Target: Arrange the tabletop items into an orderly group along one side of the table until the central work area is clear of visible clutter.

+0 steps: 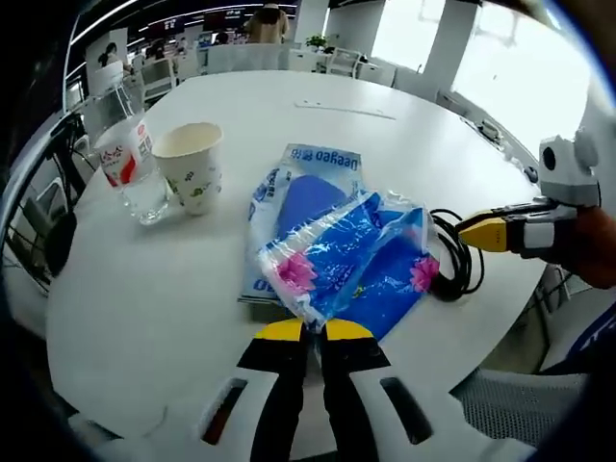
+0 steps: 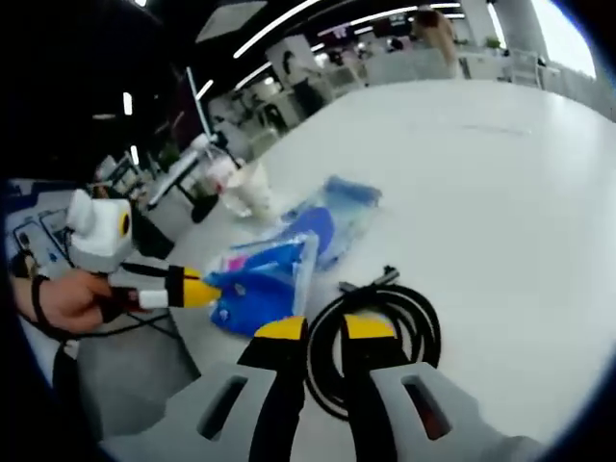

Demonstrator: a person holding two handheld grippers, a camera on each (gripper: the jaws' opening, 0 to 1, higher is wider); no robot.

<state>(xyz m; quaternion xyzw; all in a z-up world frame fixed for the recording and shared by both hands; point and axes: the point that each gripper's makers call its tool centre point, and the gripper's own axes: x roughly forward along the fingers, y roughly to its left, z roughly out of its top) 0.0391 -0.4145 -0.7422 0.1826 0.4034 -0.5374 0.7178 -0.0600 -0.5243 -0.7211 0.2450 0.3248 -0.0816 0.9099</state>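
My left gripper [image 1: 313, 332] is clenched on the near edge of the blue tissue pack [image 1: 351, 260], I judge to drag it aside, while my right gripper [image 2: 324, 329] closes on the coiled black cable [image 2: 380, 332]. Beyond lie a flat pouch [image 1: 303, 197] with lettering I can't make out, a paper cup [image 1: 192, 164] and a red-labelled plastic cup [image 1: 130, 164] near the table [image 1: 318, 106] edge.

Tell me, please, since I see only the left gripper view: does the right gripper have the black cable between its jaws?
Observer: Yes. In the right gripper view, one loop of the black cable passes between the jaws of the right gripper.
Operator: Is the cable coiled?
Observer: Yes, in several loops. Its plug end sticks out on the far side of the coil.
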